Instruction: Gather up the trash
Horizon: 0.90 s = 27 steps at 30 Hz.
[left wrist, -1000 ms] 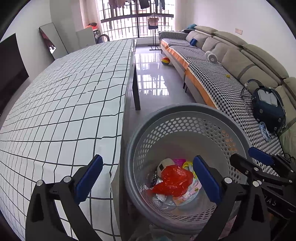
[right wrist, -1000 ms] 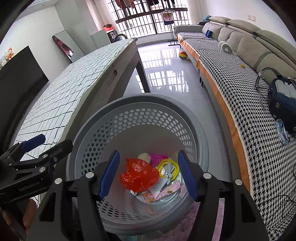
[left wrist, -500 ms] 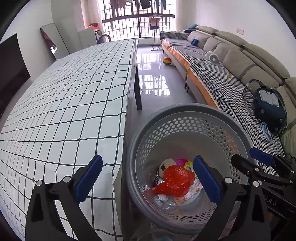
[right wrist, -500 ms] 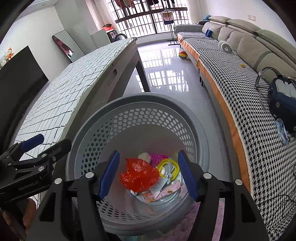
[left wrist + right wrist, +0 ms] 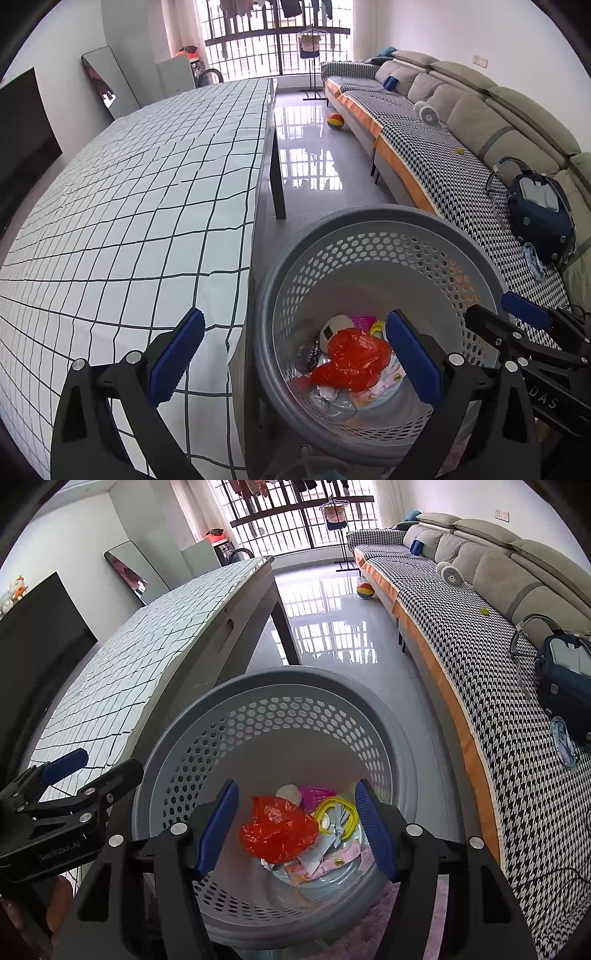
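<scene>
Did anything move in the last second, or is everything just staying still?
Almost nothing moved. The left gripper drifted a tiny bit, so the table and basket slid slightly in its view. Nothing was grabbed or dropped. Both the left gripper and the right gripper stayed open and empty above the basket, and the red bag and other trash stayed inside.

Red bag [image 5: 277,830] hides trash beneath — basket [image 5: 258,716] base cut off.

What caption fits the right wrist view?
Open right gripper poised above grey perforated plastic basket holding crumpled red plastic bag.
</scene>
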Motion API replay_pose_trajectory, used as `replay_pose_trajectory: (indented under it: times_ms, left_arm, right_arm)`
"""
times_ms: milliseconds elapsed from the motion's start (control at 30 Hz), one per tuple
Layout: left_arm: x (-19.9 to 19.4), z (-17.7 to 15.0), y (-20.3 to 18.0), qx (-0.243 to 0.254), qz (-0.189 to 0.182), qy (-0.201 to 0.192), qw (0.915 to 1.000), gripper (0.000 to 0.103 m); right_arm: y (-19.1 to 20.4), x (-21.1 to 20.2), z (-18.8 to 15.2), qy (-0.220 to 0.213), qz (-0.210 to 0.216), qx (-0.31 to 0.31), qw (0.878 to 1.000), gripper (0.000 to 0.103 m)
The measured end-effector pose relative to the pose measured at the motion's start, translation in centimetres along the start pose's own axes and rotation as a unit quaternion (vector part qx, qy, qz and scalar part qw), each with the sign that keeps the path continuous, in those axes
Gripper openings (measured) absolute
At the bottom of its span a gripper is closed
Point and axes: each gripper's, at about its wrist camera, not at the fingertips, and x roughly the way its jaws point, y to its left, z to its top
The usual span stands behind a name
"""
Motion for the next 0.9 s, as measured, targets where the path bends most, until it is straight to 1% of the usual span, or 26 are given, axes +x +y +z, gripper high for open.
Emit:
replay_pose_trajectory:
  times_ms: [533, 733, 900]
  left_arm:
    - [-0.10, -0.27, -0.06, 0.001, -0.003, 0.002, 1.0000, 0.097]
    - [-0.17, -0.25, -0.34, 0.008, 0.012, 0.002, 0.9999, 0.097]
    - [-0.15, -0.29, -0.35, 0.007, 0.016, 0.003, 0.9998, 0.097]
  right_arm:
    - [0.10, 0.04, 0.04, -0.001, 0.000, 0.000, 1.000, 0.063]
    - [0.14, -0.13, 0.10, -0.003, 0.001, 0.001, 1.000, 0.063]
    - [0.08, -0.15, 0.09, -0.003, 0.000, 0.001, 1.000, 0.063]
